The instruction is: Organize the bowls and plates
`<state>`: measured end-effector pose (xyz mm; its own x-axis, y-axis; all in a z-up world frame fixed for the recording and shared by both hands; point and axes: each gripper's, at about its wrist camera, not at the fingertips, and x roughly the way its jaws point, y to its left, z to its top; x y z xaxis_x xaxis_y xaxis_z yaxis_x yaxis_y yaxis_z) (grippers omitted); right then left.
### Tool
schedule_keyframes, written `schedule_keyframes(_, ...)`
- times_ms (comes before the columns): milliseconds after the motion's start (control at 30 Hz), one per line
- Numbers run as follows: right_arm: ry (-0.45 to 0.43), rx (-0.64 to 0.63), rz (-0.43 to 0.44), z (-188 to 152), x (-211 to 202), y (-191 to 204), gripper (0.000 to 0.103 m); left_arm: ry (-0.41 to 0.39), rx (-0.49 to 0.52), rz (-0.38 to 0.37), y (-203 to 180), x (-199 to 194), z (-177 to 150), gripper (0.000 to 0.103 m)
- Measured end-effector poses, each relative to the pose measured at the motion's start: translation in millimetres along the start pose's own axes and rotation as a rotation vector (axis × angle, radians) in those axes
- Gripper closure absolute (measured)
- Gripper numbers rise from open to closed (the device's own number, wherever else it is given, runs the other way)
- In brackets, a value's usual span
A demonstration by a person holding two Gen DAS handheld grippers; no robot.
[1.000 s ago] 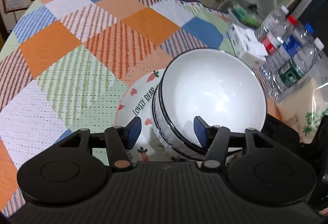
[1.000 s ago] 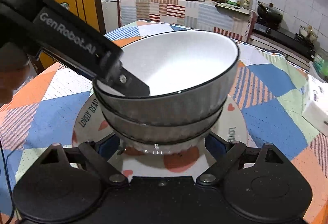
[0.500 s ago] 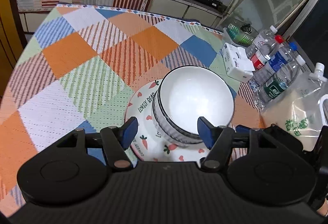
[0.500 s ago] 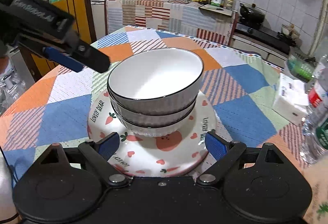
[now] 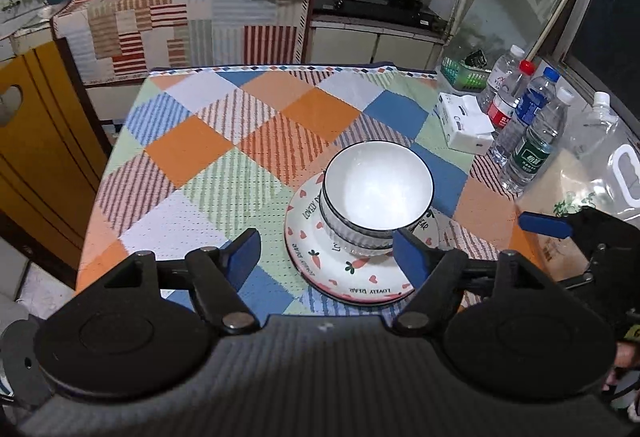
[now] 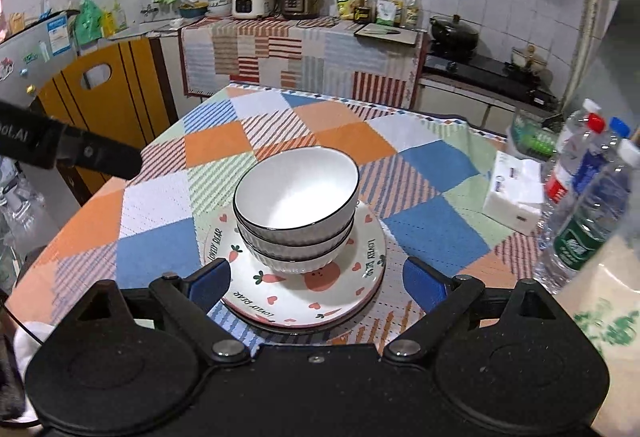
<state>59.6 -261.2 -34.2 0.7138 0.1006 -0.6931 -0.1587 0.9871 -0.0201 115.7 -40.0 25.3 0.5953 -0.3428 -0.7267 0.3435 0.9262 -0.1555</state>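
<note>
Three white ribbed bowls with black rims [image 5: 378, 197] [image 6: 296, 193] are nested on a stack of carrot-and-heart plates [image 5: 360, 277] [image 6: 304, 293] lettered "LOVELY BEAR", on the patchwork tablecloth. My left gripper [image 5: 327, 255] hovers above and short of the stack, its jaws opening and touching nothing. My right gripper [image 6: 316, 281] is open wide, also raised and back from the plates, holding nothing. Each gripper shows in the other's view: the right gripper's blue pad [image 5: 540, 225] at the right edge, the left gripper's black finger [image 6: 92, 157] at the left.
A tissue pack [image 5: 464, 125], several water bottles [image 5: 532, 141], a green basket [image 5: 466, 75] and a clear pouch with a handle [image 5: 600, 165] crowd the table's right side. A yellow cabinet [image 5: 36, 141] stands left. Counters with pots and cookers line the far wall.
Both grippers rose and drew back from the bowl stack, which now looks smaller. The left jaws came off the top bowl's rim and spread wider. The bowls and plates stayed put.
</note>
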Motion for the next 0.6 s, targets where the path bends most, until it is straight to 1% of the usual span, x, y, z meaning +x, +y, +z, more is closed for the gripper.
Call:
schedule_keyframes(133, -0.005, 0.037, -0.012, 0.8, -21.5, 3.0, 0.008, -0.005, 0.0, 0.035, -1.2, -19.6, -6.3, 0.026)
schedule_keyframes(233, -0.014, 0.056, -0.024, -0.9, -38.1, 7.7, 0.007, 0.017, 0.008, 0.055, -0.6, -31.1, -12.2, 0.026)
schedule_keyframes(300, -0.017, 0.069, -0.031, -2.5, -47.9, 9.7, 0.007, -0.003, 0.022, 0.086, -0.8, -40.0, -16.2, 0.025)
schedule_keyframes(367, -0.026, 0.081, -0.041, -4.0, -58.5, 12.6, 0.007, -0.018, 0.025, 0.125, -0.1, -46.3, -19.2, 0.021)
schedule_keyframes(400, -0.029, 0.086, -0.05, -4.6, -62.1, 13.8, 0.007, -0.024, 0.025, 0.138, 0.4, -49.0, -20.9, 0.018)
schedule_keyframes(467, -0.037, 0.092, -0.092, -5.2, -69.7, 18.1, 0.005, -0.03, 0.019, 0.158, 1.2, -52.9, -23.6, 0.014)
schedule_keyframes(533, -0.036, 0.096, -0.149, -5.1, -75.1, 20.5, 0.003, -0.031, 0.011, 0.169, 1.5, -55.6, -27.0, 0.007)
schedule_keyframes(600, -0.025, 0.093, -0.183, -4.1, -77.6, 22.9, 0.003, -0.024, 0.003, 0.185, 1.1, -55.6, -30.6, 0.006)
